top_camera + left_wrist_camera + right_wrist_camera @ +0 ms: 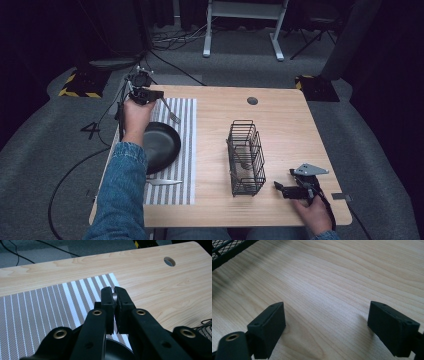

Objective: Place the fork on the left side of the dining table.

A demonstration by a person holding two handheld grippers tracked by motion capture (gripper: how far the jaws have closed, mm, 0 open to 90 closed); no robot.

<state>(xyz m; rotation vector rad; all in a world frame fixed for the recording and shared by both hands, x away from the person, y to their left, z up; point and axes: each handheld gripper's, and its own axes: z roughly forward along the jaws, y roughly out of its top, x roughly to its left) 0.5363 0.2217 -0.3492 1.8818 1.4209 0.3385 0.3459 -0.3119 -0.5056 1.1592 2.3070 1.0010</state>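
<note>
The left hand-held gripper point(150, 95) is clamped on the handle of a fork point(170, 113), holding it above the far end of the striped placemat point(184, 150), just beyond the black plate point(162, 145). In the left gripper view the rounded metal end of the handle point(114, 297) shows wedged between the two closed pads, with the placemat point(37, 315) below. In the high view the fork slants away from the jaws toward the middle of the worktop point(280, 115), tines lowest and close to the placemat. The fork looks like thin steel: light, stiff and not fragile, but smooth, so it could swivel or slip between the pads if it is pinched only at its very end. A hold farther down the flat of the handle would likely keep it steadier; as it stands, the grip seems to sit near the handle's tip, which leaves the tines free to swing. A knife point(162, 182) lies on the placemat on the near side of the plate. To the right of the plate stands a black wire basket point(246, 157), and past it, near the worktop's front right corner, the right hand-held gripper point(284, 189) rests low with its jaws spread wide and nothing between them; its own view shows bare wood point(329, 290) between the pads and a corner of the basket point(227, 250) at the top left.
</note>
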